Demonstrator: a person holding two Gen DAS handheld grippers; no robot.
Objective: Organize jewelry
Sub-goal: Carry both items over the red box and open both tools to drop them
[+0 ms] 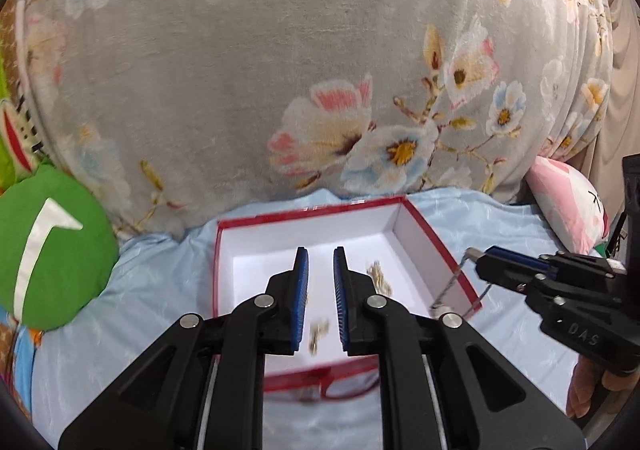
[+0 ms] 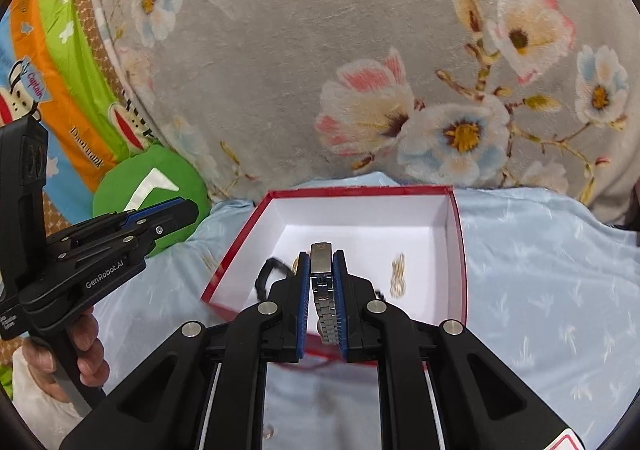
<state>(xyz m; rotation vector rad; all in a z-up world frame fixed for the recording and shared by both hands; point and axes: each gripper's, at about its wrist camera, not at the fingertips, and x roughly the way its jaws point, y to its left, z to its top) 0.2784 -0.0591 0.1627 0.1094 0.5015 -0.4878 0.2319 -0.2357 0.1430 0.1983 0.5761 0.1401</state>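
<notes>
A red box with a white inside lies open on the light blue sheet; it also shows in the right wrist view. Gold jewelry lies inside it, with another gold piece falling or lying between my left fingers. My left gripper is open and empty above the box. My right gripper is shut on a silver metal watch band, held over the box's near edge; it shows in the left view at the box's right wall. Gold jewelry and a black band lie inside.
A grey floral blanket rises behind the box. A green round cushion sits at the left and a pink pillow at the right. A colourful cartoon fabric lies far left. A hand holds the left gripper.
</notes>
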